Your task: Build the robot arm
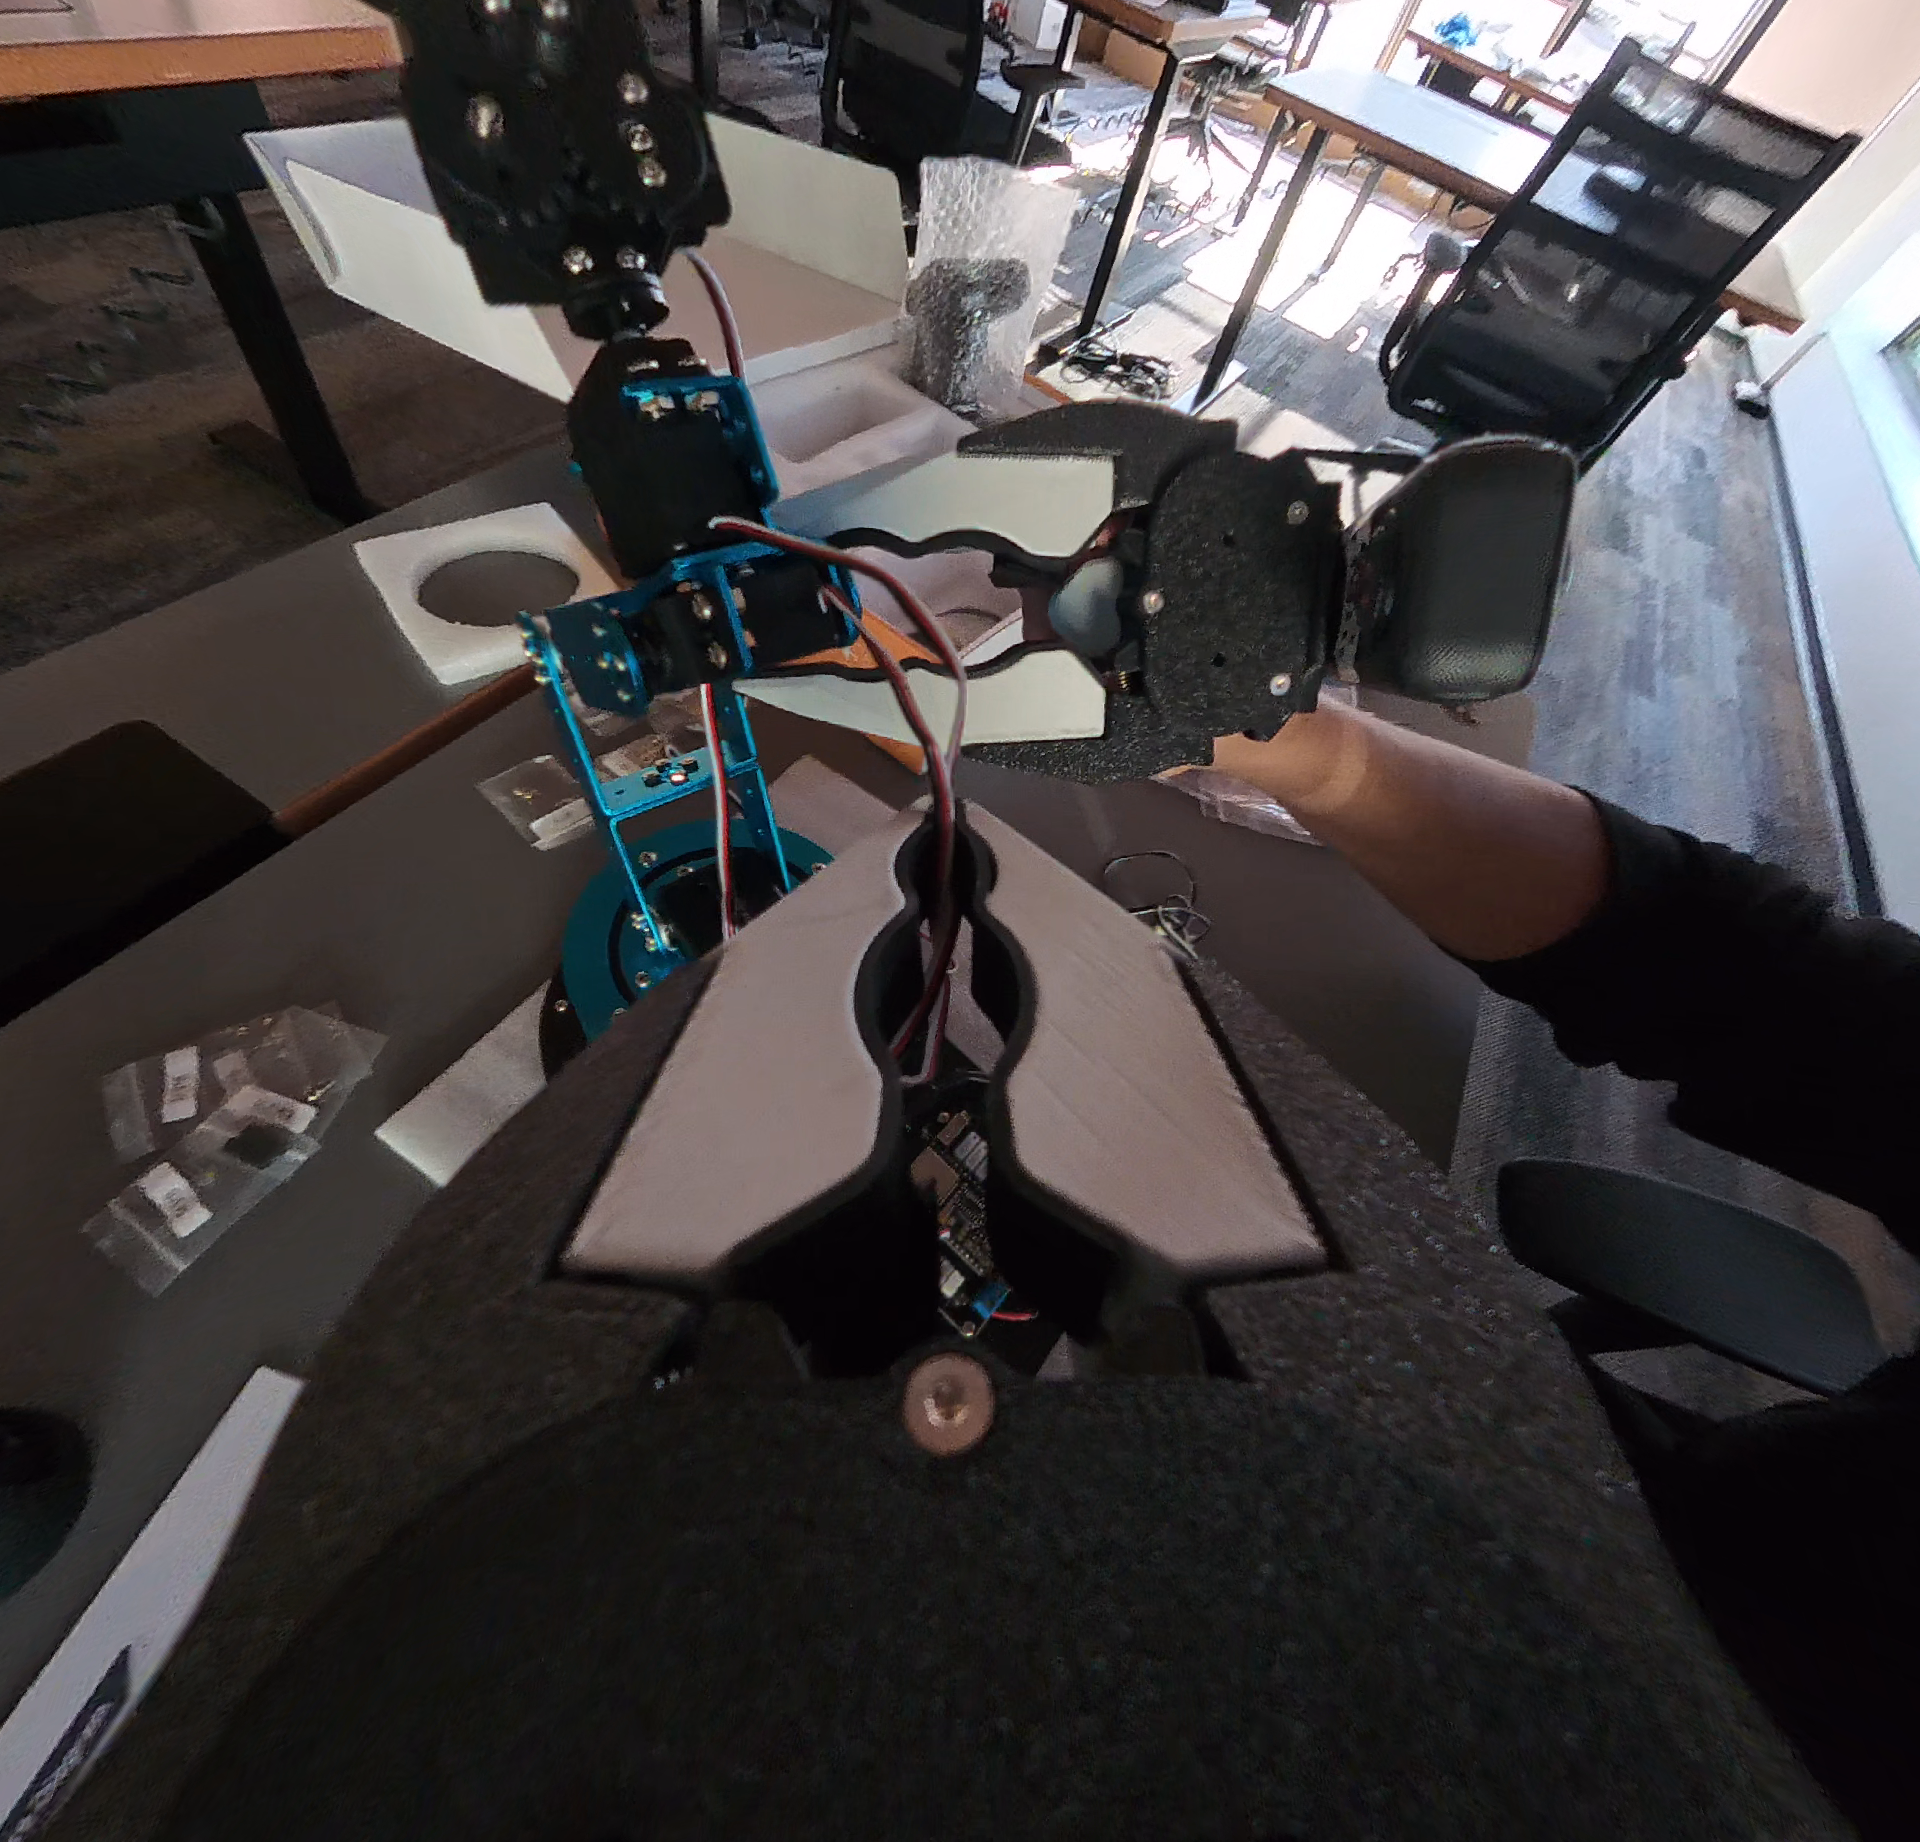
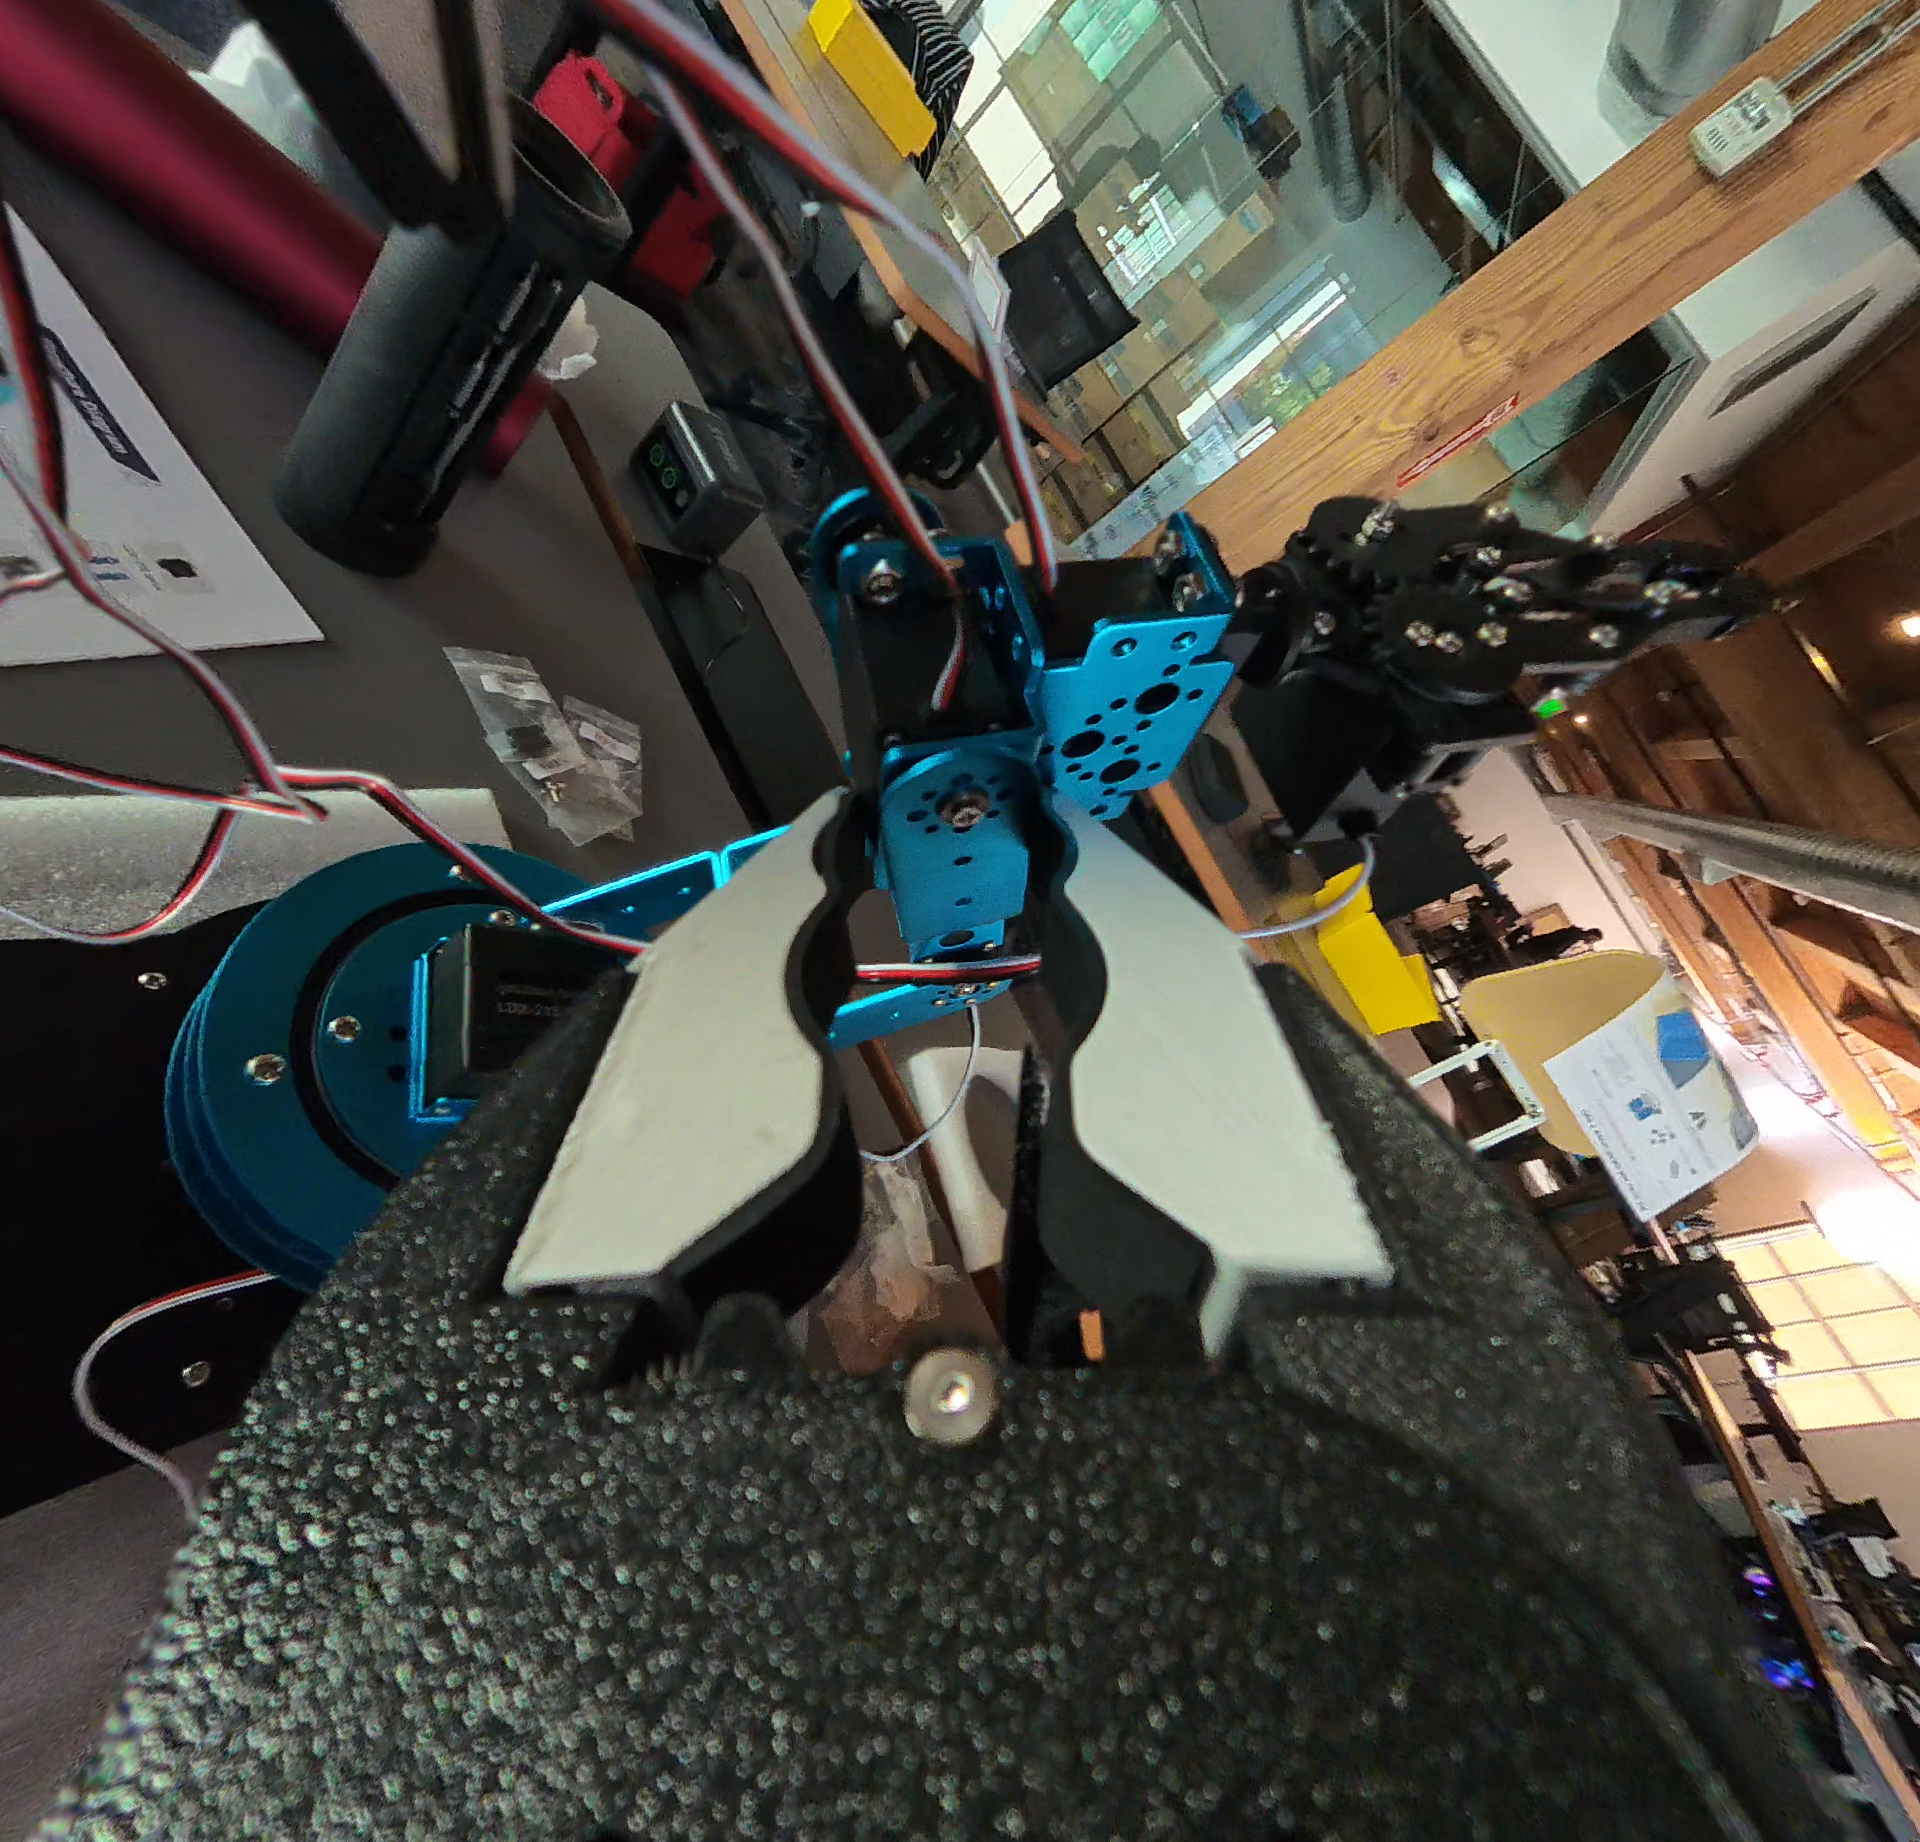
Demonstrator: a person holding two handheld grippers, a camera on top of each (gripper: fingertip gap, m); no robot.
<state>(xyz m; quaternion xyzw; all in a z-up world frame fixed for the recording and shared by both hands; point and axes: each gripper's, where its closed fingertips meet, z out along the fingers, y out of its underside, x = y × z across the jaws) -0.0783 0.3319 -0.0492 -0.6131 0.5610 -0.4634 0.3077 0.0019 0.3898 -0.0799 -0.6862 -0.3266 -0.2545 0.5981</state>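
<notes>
A small blue metal robot arm (image 1: 665,504) stands on a round blue base (image 1: 665,919) on the grey table (image 1: 312,670). Its black claw (image 1: 551,99) points up. My left gripper (image 1: 943,824) is shut on the arm's red, white and black servo wires (image 1: 938,753), just right of the base. My right gripper (image 1: 810,608) comes in from the right, held by a hand. It is shut on the arm's blue joint bracket (image 2: 956,857); the right wrist view shows its gripper (image 2: 956,821) clamped on both sides. The base (image 2: 312,1044) and claw (image 2: 1507,608) also show there.
White foam packing (image 1: 488,597), small plastic parts bags (image 1: 208,1117) and a bubble-wrapped part (image 1: 977,265) lie around the arm. A circuit board (image 1: 966,1210) sits under my left gripper. A red tube (image 2: 177,161), black cylinder (image 2: 416,390) and printed sheet (image 2: 135,566) lie beyond. An office chair (image 1: 1621,234) stands right. Across from one pair of fingers to the other is roughly 11 cm.
</notes>
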